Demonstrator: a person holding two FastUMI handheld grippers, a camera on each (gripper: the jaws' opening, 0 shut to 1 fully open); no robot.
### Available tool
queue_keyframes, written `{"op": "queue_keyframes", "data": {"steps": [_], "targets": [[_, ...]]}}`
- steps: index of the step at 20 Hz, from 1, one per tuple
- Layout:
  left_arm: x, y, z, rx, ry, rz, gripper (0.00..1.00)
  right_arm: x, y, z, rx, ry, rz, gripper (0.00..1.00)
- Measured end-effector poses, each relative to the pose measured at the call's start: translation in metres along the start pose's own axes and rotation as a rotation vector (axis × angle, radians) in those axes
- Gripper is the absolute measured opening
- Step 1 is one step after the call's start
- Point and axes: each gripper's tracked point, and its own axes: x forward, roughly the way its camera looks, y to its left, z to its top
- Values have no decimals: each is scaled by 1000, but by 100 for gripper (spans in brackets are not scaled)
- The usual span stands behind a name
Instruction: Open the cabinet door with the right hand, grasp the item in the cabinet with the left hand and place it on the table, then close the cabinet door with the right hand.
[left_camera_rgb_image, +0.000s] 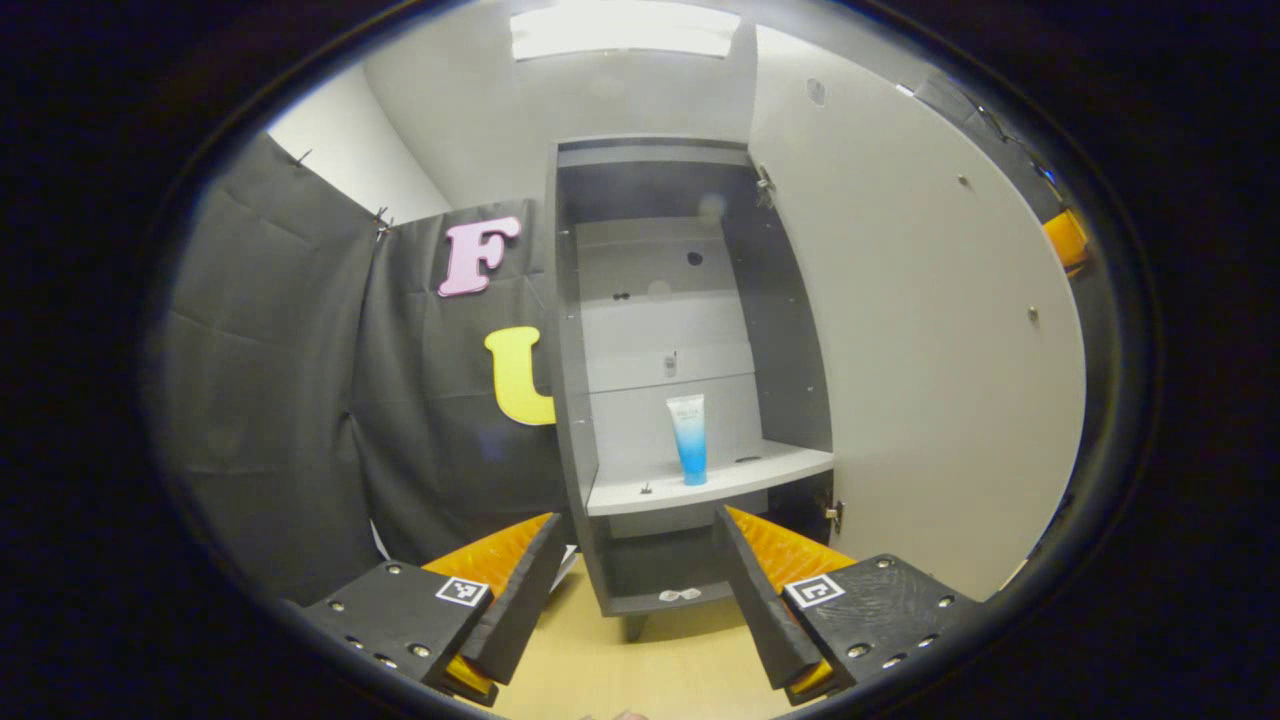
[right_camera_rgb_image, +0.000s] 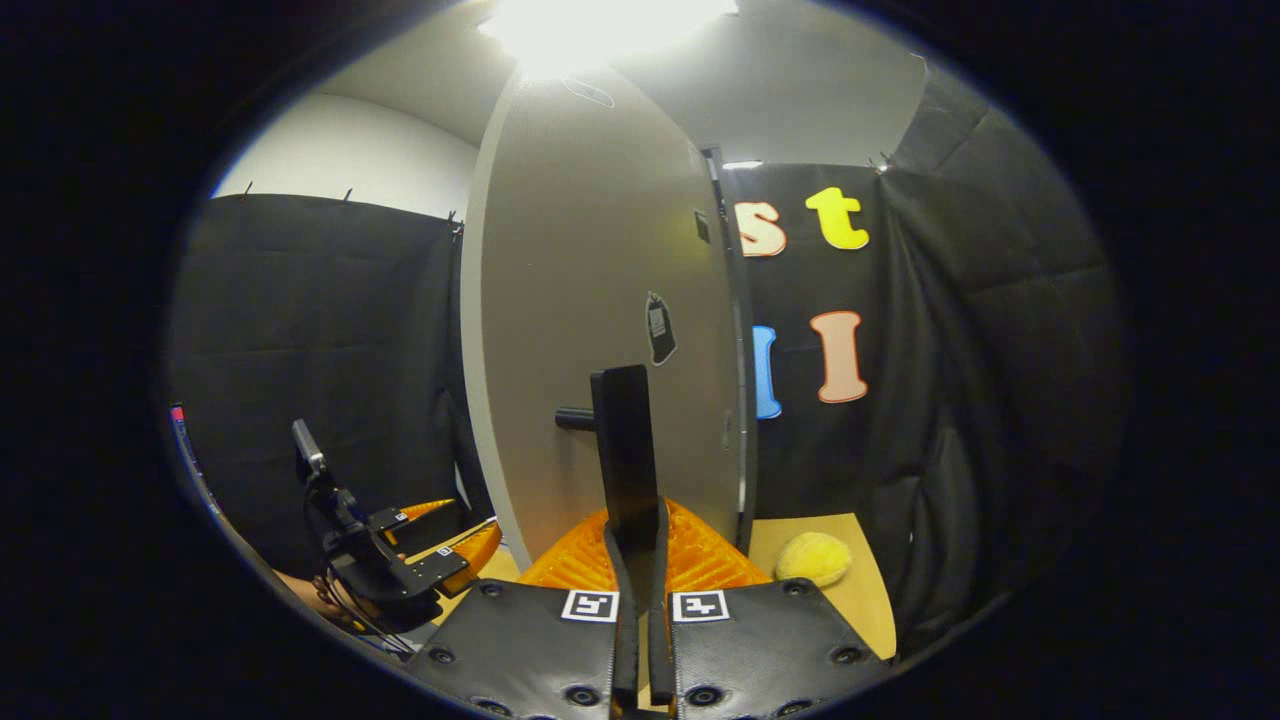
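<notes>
The cabinet door (left_camera_rgb_image: 930, 340) stands swung wide, so the step in hand, as I judge it, is the left reach for the tube (left_camera_rgb_image: 687, 438). In the left gripper view the tube stands upright on the cabinet shelf (left_camera_rgb_image: 700, 485), at about 12 o'clock from the left hand-held gripper (left_camera_rgb_image: 640, 560), well apart from it and just right of the line between its fingers. That gripper is spread wide and holds nothing.

In the right gripper view the right hand-held gripper (right_camera_rgb_image: 635, 545) is closed tight on the door handle (right_camera_rgb_image: 622, 455), a dark upright bar that runs up toward 12 o'clock between its fingers. The left gripper shows there too, low at about 8 o'clock, with a hand behind it.

To do the reach well, the left gripper should go straight in at shelf height, nudged slightly toward 1 o'clock so the tube comes to the middle of the opening. The fingers should close on the tube's lower or middle body rather than near its top; it looks soft and light and seems likely to topple if brushed. A small dark object (left_camera_rgb_image: 646, 489) lies on the shelf at about 9 o'clock from the tube; keep the left finger off it. The right gripper should hold the door steady, clear of the left arm's path. The tabletop (left_camera_rgb_image: 650, 660) below the cabinet offers room to set the tube down.
</notes>
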Motion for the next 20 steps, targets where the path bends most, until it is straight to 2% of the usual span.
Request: {"op": "queue_keyframes", "data": {"steps": [2, 3, 4, 6, 9, 12, 13, 14, 17, 18, 20], "targets": [[0, -8, -1, -1, 2, -13, 90, -1, -15, 1, -10, -13, -66, 5], [0, -12, 0, 1, 3, -18, 90, -1, -23, 1, -14, -25, -95, 2], [-1, -16, 2, 3, 2, -24, 89, 0, -32, 3, -14, -30, -123, 5], [-1, -23, 3, 9, 1, -30, 89, -1, -49, 5, -8, -51, -168, 5], [-2, -33, 2, 12, 6, -30, 90, 1, -43, 7, 38, -79, -122, 0], [-2, -41, 1, 13, 12, -19, 92, -3, -44, 11, 31, -77, -105, 9], [-2, -44, 1, 9, 12, -14, 92, -10, -46, 13, 28, -83, -101, 5], [-2, -47, 3, 4, 12, -10, 90, -16, -42, 16, 36, -92, -79, 6], [2, -58, 9, 5, 10, 9, 92, -41, -40, 14, 42, -88, -26, 13], [2, -61, 14, 3, 5, 15, 92, -48, -49, 13, 22, -88, -48, 16], [5, -66, 23, -4, -8, 17, 92, -61, -80, 5, -31, -88, -157, 15]]}}
